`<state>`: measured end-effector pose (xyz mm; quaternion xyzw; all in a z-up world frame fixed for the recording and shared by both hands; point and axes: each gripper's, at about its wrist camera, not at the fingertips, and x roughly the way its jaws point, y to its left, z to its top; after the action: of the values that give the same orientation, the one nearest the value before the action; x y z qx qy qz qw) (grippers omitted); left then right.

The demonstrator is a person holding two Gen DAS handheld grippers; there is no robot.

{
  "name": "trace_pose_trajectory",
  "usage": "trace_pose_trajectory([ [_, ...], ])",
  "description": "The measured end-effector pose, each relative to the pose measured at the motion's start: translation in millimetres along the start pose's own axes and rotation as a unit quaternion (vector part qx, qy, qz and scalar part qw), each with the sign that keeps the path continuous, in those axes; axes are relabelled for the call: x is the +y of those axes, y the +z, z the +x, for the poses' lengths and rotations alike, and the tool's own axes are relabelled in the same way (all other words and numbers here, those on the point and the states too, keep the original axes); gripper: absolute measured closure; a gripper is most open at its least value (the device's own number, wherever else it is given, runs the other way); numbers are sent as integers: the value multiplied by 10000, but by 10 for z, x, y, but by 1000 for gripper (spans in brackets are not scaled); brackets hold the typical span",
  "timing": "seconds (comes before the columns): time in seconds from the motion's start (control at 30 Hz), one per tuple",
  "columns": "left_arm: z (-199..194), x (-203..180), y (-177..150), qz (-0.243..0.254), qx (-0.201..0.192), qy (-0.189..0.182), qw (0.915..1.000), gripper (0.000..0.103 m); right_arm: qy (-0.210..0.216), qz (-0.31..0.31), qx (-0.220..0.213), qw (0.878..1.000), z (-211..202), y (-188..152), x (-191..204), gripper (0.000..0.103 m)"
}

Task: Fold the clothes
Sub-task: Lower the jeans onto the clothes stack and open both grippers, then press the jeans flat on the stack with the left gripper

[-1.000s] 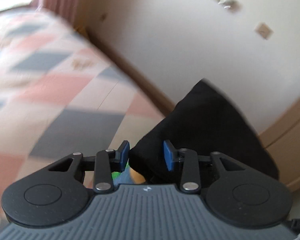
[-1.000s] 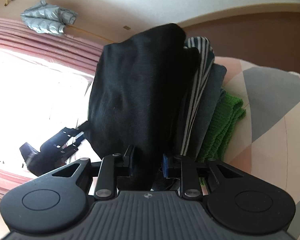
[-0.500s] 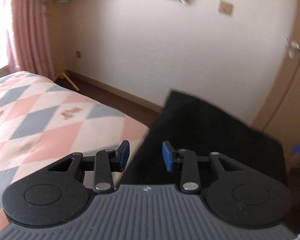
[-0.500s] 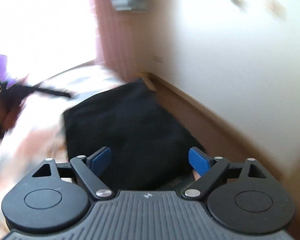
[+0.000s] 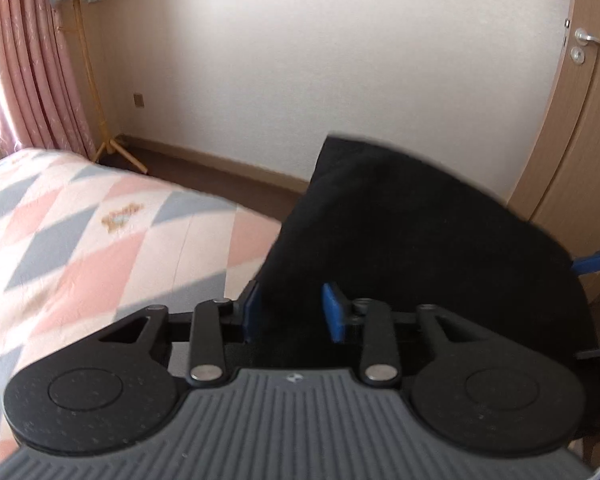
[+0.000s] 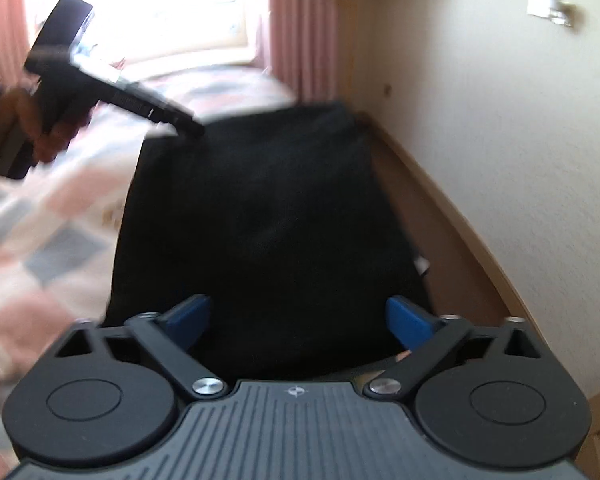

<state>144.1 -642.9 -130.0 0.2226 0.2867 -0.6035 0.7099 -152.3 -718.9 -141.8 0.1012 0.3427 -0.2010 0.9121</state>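
A black folded garment [image 5: 400, 232] fills the middle of both views. The pads of my left gripper [image 5: 293, 312] are shut on its near edge, and the cloth juts out beyond them over the side of the bed. In the right wrist view the same black garment [image 6: 260, 220] spreads out flat ahead. My right gripper [image 6: 302, 318] stands open with its blue pads wide apart, one on each side of the cloth's near end. A hand holds the left gripper [image 6: 192, 130] at the garment's far left corner. One blue finger [image 5: 596, 264] of the right gripper shows at the left view's right edge.
The bed's pink, grey and white diamond quilt [image 5: 80, 240] lies to the left. A cream wall with a baseboard [image 5: 220, 160] runs behind it. A wooden door [image 5: 580, 120] stands to the right. Pink curtains [image 5: 28, 60], a wooden coat stand [image 5: 100, 128] and a bright window [image 6: 180, 12] are at the back.
My right gripper has let go of the black garment and opened wide. Both grippers have swung round with the cloth; the folded stack seen a second ago is out of view.
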Motion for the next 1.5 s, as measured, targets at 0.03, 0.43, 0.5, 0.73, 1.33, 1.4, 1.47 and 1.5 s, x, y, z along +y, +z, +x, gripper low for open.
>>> trace_pose_trajectory([
  [0.03,8,-38,94,35,-25,-67,10000,89,7,196,-165,9997,-54,60,-43,23],
  [0.43,1180,-515,841,329,203,-356,9986,97,89,1292,-51,9916,251,105,-362,64],
  [0.5,1363,-493,836,141,367,-332,9987,96,94,1272,-38,9918,243,95,-325,60],
  [0.73,857,-376,810,-180,116,-30,9998,93,118,1532,-245,9878,13,141,-302,51],
  [1.33,-333,-566,-30,-834,661,1173,9874,68,52,1004,219,9947,-272,55,187,21],
  [1.4,-558,-560,-32,-889,688,1308,9850,61,-50,1055,195,9942,-401,35,235,21],
  [1.47,-753,-584,-39,-1026,749,1432,9815,59,-191,1141,188,9931,-538,30,308,21],
  [1.5,-836,-630,-13,-1077,734,1416,9813,57,-237,1223,153,9921,-616,25,349,21],
])
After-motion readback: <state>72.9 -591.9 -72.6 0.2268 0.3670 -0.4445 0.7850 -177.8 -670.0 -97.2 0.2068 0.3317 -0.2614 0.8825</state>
